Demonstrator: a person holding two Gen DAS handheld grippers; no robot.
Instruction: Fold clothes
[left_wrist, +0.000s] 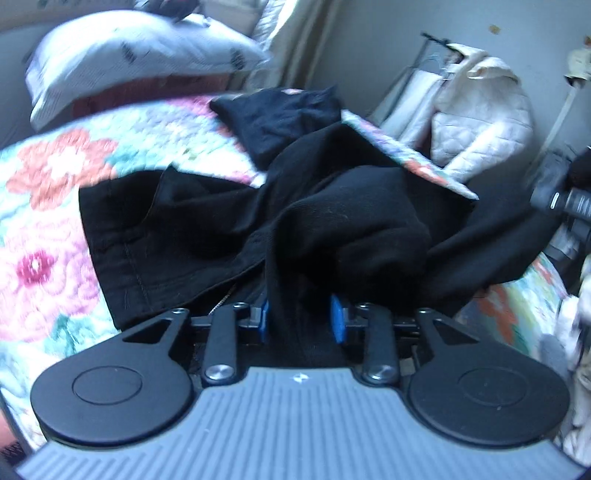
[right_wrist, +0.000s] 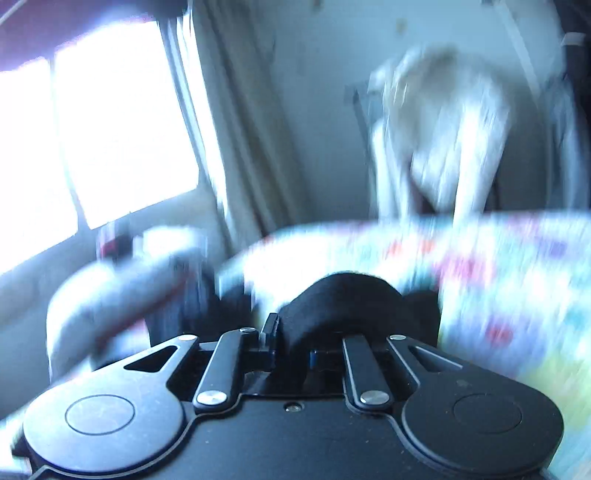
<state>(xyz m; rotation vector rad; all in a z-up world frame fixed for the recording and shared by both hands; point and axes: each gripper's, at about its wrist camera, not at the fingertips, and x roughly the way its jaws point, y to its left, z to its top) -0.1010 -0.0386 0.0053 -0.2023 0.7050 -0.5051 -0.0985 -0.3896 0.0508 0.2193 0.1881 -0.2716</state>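
On the bed, a quilt (left_wrist: 74, 177) with large pink and orange flowers carries a heap of black clothing (left_wrist: 295, 214) that lies bunched across the middle and spills toward the bed's right edge. A second, smaller piece of black cloth (left_wrist: 280, 114) rests farther up the bed, toward the white pillow (left_wrist: 129, 55) at its head, touching the back of the heap. The left tongs (left_wrist: 303, 317) pinch a fold of the black clothing between their blue pads (left_wrist: 337, 319), with the fabric running down between them. The right tongs (right_wrist: 291, 347) are nearly pressed together on a hump of black fabric (right_wrist: 343, 302), which bulges up over the fingers; that view is badly blurred, with the flowered quilt behind the cloth and a bright window (right_wrist: 110, 129) at the left. Beyond the bed's right edge a white quilted jacket (left_wrist: 480, 110) hangs against the wall. No container can be made out in either view.
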